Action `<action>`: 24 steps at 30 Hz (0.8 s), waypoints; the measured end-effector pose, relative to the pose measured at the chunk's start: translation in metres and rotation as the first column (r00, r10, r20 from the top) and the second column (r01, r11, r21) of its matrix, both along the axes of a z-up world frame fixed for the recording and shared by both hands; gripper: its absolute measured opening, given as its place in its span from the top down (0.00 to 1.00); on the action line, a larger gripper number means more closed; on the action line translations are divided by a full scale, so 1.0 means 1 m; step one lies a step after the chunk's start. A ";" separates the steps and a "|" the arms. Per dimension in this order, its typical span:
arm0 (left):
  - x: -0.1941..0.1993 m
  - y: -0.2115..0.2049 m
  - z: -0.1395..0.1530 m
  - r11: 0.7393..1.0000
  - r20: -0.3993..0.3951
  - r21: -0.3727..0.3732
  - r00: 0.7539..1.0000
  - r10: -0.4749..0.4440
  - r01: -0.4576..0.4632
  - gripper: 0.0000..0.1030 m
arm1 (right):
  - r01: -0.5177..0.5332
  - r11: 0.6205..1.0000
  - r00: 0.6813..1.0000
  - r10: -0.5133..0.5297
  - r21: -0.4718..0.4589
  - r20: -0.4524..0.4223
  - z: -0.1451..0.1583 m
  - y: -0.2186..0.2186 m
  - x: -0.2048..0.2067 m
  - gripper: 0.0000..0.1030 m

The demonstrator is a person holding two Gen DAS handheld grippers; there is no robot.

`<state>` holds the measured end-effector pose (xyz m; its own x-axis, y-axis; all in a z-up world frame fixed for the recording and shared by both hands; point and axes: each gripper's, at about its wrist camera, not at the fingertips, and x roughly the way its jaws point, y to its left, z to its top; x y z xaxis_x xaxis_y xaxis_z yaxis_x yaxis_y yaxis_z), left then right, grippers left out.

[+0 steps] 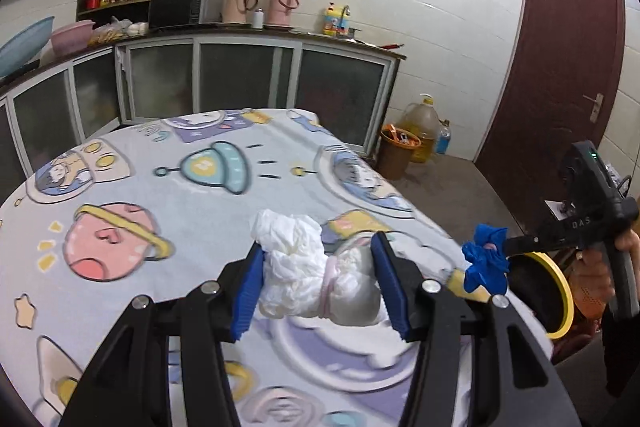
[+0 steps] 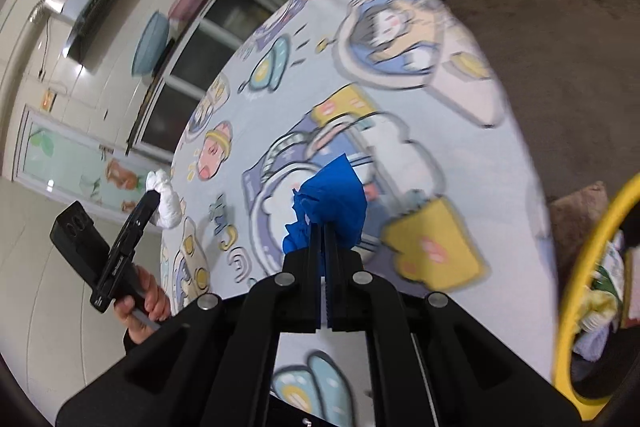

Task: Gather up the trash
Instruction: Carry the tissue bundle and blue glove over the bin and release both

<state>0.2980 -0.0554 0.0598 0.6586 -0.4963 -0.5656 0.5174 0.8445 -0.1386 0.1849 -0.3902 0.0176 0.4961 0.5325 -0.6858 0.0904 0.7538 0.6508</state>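
Note:
A crumpled white tissue wad (image 1: 296, 267) lies on the cartoon-print tablecloth (image 1: 160, 195). My left gripper (image 1: 320, 287) is open, its blue pads on either side of the wad. It also shows in the right wrist view (image 2: 166, 201) beside the left gripper (image 2: 146, 207). My right gripper (image 2: 323, 239) is shut on a crumpled blue paper (image 2: 332, 203), held above the table's edge. In the left wrist view the blue paper (image 1: 486, 259) hangs next to a yellow-rimmed bin (image 1: 560, 291).
The yellow-rimmed bin (image 2: 576, 267) holds other trash beside the table. A brown wastebasket (image 1: 396, 155) and oil jug (image 1: 422, 127) stand on the floor by the cabinets (image 1: 248, 79). A dark red door (image 1: 560, 67) is at the right.

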 end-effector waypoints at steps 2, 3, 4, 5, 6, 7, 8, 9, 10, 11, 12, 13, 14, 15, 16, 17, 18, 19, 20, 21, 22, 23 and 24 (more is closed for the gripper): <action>-0.010 -0.027 0.005 1.000 0.016 0.017 1.000 -0.014 0.014 0.52 | 0.034 0.999 0.999 -0.034 -0.002 0.014 0.003 -0.019 -0.013 0.98; -0.015 -0.044 0.008 0.999 0.024 0.017 0.999 -0.033 0.033 0.52 | 0.061 0.998 0.998 -0.061 -0.010 0.023 0.006 -0.032 -0.024 0.98; -0.021 -0.060 0.012 0.998 0.029 0.017 0.998 -0.061 0.061 0.52 | 0.076 0.997 0.997 -0.075 -0.017 0.030 0.008 -0.040 -0.029 0.98; -0.026 -0.076 0.016 0.997 0.038 0.017 0.996 -0.082 0.081 0.52 | 0.106 0.994 0.994 -0.105 -0.024 0.043 0.011 -0.053 -0.039 0.98; -0.031 -0.087 0.019 0.995 0.049 0.019 0.994 -0.095 0.094 0.52 | 0.132 0.991 0.990 -0.130 -0.028 0.051 0.013 -0.064 -0.046 0.98; -0.037 -0.102 0.023 0.993 0.065 0.023 0.991 -0.115 0.114 0.52 | 0.153 0.988 0.987 -0.151 -0.028 0.060 0.015 -0.075 -0.054 0.98; -0.041 -0.111 0.025 0.992 0.074 0.025 0.989 -0.126 0.124 0.52 | 0.178 0.984 0.982 -0.176 -0.027 0.069 0.016 -0.086 -0.063 0.98; -0.047 -0.127 0.027 0.990 0.083 0.033 0.987 -0.140 0.137 0.52 | 0.205 0.978 0.976 -0.202 -0.031 0.077 0.018 -0.097 -0.070 0.98; -0.051 -0.138 0.029 0.989 0.089 0.037 0.985 -0.146 0.143 0.52 | 0.228 0.973 0.971 -0.224 -0.034 0.086 0.019 -0.108 -0.079 0.98; -0.054 -0.148 0.031 0.988 0.094 0.040 0.984 -0.152 0.149 0.52 | 0.244 0.969 0.967 -0.240 -0.035 0.091 0.020 -0.115 -0.082 0.98; -0.060 -0.161 0.032 0.986 0.105 0.045 0.981 -0.163 0.159 0.52 | 0.277 0.960 0.957 -0.272 -0.038 0.099 0.021 -0.127 -0.092 0.98; -0.064 -0.171 0.034 0.985 0.114 0.049 0.978 -0.172 0.167 0.52 | 0.299 0.953 0.950 -0.294 -0.044 0.106 0.022 -0.136 -0.100 0.98; -0.069 -0.184 0.034 0.982 0.127 0.056 0.974 -0.186 0.180 0.52 | 0.317 0.947 0.944 -0.310 -0.048 0.113 0.023 -0.144 -0.107 0.98; -0.072 -0.192 0.035 0.981 0.133 0.059 0.972 -0.193 0.186 0.52 | 0.333 0.942 0.938 -0.325 -0.050 0.117 0.023 -0.149 -0.113 0.98; -0.075 -0.200 0.035 0.979 0.136 0.058 0.970 -0.203 0.197 0.52 | 0.354 0.934 0.930 -0.346 -0.054 0.122 0.023 -0.159 -0.122 0.98; -0.078 -0.212 0.035 0.974 0.134 0.055 0.966 -0.223 0.218 0.52 | 0.370 0.927 0.924 -0.361 -0.060 0.126 0.023 -0.164 -0.128 0.98; -0.081 -0.220 0.036 0.973 0.134 0.053 0.963 -0.232 0.227 0.52 | 0.393 0.917 0.915 -0.382 -0.071 0.133 0.023 -0.172 -0.136 0.98; -0.084 -0.228 0.036 0.971 0.135 0.055 0.961 -0.240 0.234 0.52 | 0.407 0.910 0.909 -0.394 -0.078 0.137 0.022 -0.177 -0.141 0.98; -0.087 -0.238 0.036 0.966 0.132 0.056 0.957 -0.258 0.252 0.52 | 0.418 0.905 0.904 -0.404 -0.083 0.141 0.022 -0.181 -0.146 0.98; -0.091 -0.246 0.036 0.963 0.130 0.052 0.954 -0.269 0.264 0.52 | 0.434 0.897 0.896 -0.420 -0.085 0.143 0.021 -0.188 -0.153 0.98; -0.094 -0.253 0.036 0.961 0.133 0.051 0.951 -0.278 0.273 0.52 | 0.446 0.891 0.890 -0.432 -0.086 0.144 0.019 -0.193 -0.158 0.98; -0.097 -0.261 0.035 0.958 0.137 0.056 0.948 -0.286 0.281 0.52 | 0.454 0.887 0.887 -0.439 -0.089 0.144 0.018 -0.197 -0.161 0.98; -0.100 -0.267 0.034 0.956 0.140 0.058 0.946 -0.293 0.287 0.52 | 0.467 0.879 0.880 -0.452 -0.094 0.144 0.016 -0.202 -0.166 0.98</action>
